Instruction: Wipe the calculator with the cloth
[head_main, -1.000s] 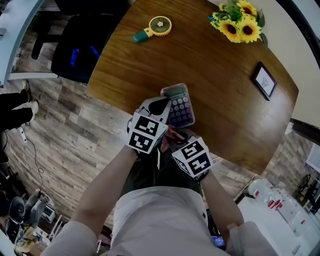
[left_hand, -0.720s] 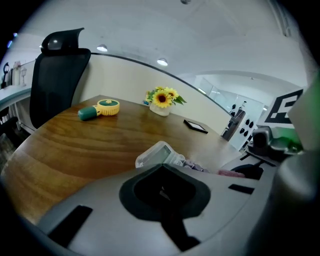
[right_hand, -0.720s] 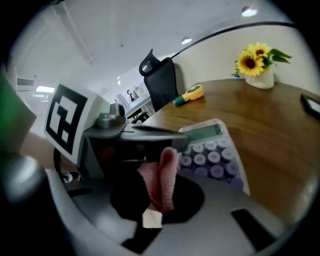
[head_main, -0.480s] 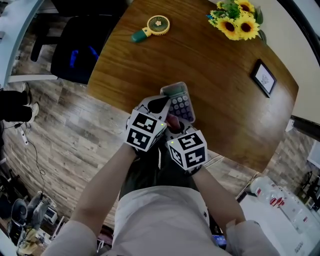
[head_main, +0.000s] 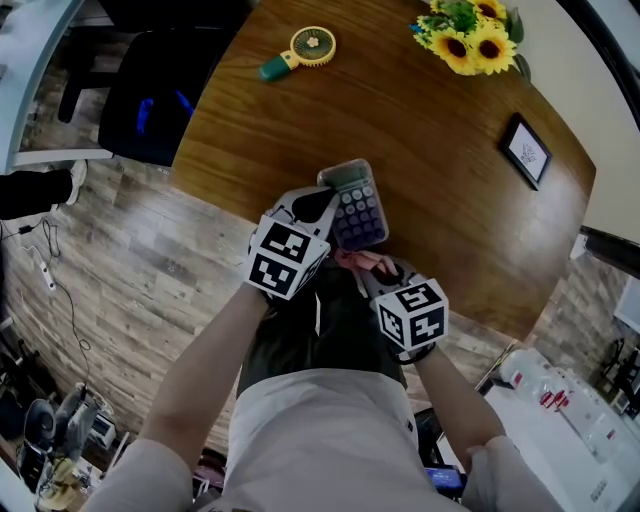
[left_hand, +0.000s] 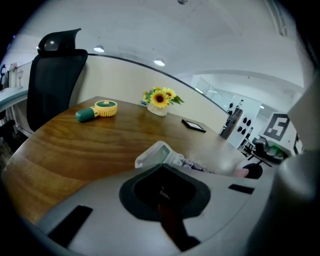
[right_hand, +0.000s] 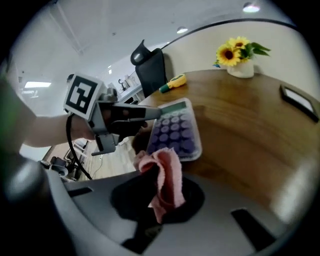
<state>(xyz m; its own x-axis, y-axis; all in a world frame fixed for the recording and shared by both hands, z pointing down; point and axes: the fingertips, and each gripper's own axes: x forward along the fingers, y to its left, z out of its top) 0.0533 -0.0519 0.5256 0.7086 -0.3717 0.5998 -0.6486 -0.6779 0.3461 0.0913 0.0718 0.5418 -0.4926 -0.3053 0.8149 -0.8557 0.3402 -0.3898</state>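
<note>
A calculator (head_main: 353, 203) with purple keys and a pale case lies at the near edge of the wooden table (head_main: 450, 200); it also shows in the left gripper view (left_hand: 159, 155) and the right gripper view (right_hand: 176, 131). My left gripper (head_main: 318, 210) is shut on the calculator's left edge, and the right gripper view shows its fingers (right_hand: 131, 116) there. My right gripper (head_main: 372, 270) is shut on a pink cloth (head_main: 352, 261), which hangs bunched from the jaws (right_hand: 165, 177), just short of the calculator's near end.
A yellow hand fan with a green handle (head_main: 300, 50) lies at the table's far left. Sunflowers in a vase (head_main: 470, 35) and a small picture frame (head_main: 527, 150) stand at the far right. A black office chair (head_main: 150, 100) stands left of the table.
My right gripper has drawn back to the right and toward the person, taking the cloth off the calculator's near end. The left gripper keeps its hold.
</note>
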